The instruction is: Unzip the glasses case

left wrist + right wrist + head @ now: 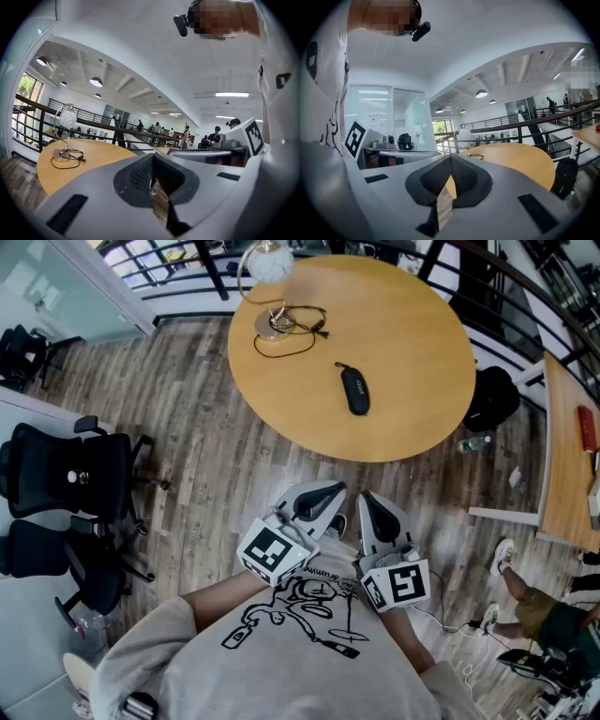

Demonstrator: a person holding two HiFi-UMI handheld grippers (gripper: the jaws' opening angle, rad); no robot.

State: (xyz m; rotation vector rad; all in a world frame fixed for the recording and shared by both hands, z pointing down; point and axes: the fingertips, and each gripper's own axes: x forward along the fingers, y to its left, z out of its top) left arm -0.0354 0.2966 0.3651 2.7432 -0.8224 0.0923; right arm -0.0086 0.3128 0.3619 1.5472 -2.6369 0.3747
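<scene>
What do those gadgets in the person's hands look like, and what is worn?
The left gripper and right gripper are pale grey shells with black textured pads, each carrying a white cube of black square markers. The person wears a light grey T-shirt with a black drawing.

Showing smooth, pale wood with a soft sheen on the round table [412,381]. Reading as matt black on the glasses case [355,391], cloth or leather-like, not telling which. Showing streaked grey-brown wood grain, duller, across the floor planks [206,465]. Presenting matt light-grey moulded plastic on the left gripper [152,157] and the right gripper [451,159], with finely ribbed black pads [140,173] inside. Hanging as soft grey cloth, printed black, on the shirt [281,662]. Looking like black mesh on the office chairs [75,474].
</scene>
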